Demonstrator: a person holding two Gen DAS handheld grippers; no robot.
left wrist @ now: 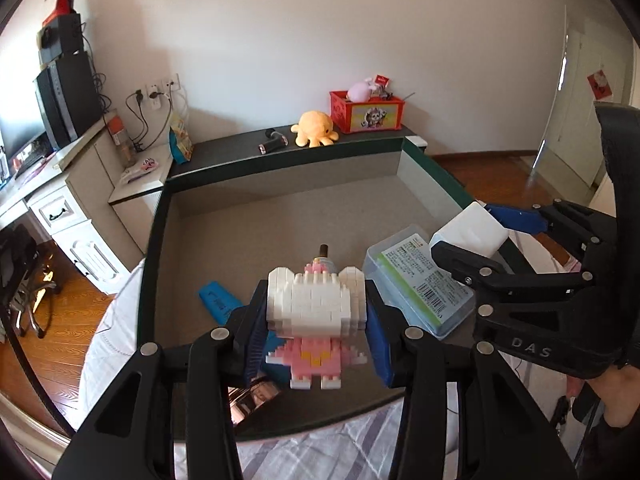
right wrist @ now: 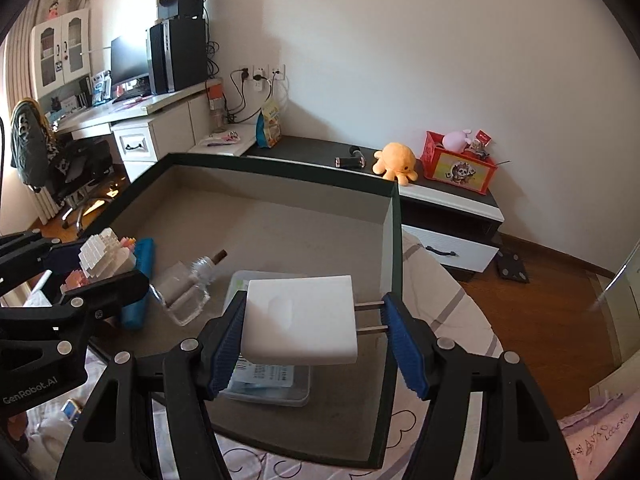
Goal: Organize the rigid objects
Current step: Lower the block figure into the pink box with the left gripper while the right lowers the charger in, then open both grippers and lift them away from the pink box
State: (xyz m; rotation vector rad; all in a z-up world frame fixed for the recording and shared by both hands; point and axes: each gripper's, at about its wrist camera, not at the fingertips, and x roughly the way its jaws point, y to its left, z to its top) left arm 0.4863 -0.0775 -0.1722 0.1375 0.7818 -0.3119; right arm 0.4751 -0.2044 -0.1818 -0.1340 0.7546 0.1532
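A: Brick figure [left wrist: 316, 312] up in the left gripper [left wrist: 316, 320], clamped by its white head between the blue pads [left wrist: 378, 340], pink body hanging below. Held above the near part of the box [left wrist: 280, 160].

B: And on the other side, white charger [right wrist: 300, 320] gripped in the right gripper [right wrist: 312, 336]. One pad [right wrist: 228, 344] pressed flat against its body, the other [right wrist: 404, 344] against the tips of its two prongs [right wrist: 370, 316]. Also held over the box, toward its near right corner.

A: Both clenched on their loads, then. Seen from the left, charger [left wrist: 470, 232] just beside the box's right wall.

B: Down on the box floor: clear case [left wrist: 416, 280] with a green label, lying flat right under the charger. Glass bottle [right wrist: 188, 284] on its side just left of that, dark stopper pointing toward the back wall.

A: Blue bar [left wrist: 218, 300] left of the bottle, partly hidden behind the left gripper. Something shiny, copper-coloured, glimpsed under the figure; couldn't make it out.

B: Box itself dark-rimmed, grey inside, sat on a bedsheet [right wrist: 448, 308].

A: Farther back, low dark cabinet [right wrist: 312, 152] along the wall. Yellow octopus plush [right wrist: 396, 160] on top, red crate [right wrist: 460, 168] to its right, small dark tool [right wrist: 350, 160] to its left.

B: Desk [right wrist: 132, 108] at far left, monitor [right wrist: 128, 60] and black tower [right wrist: 178, 56] on it, chair [right wrist: 60, 160] pulled up in front.
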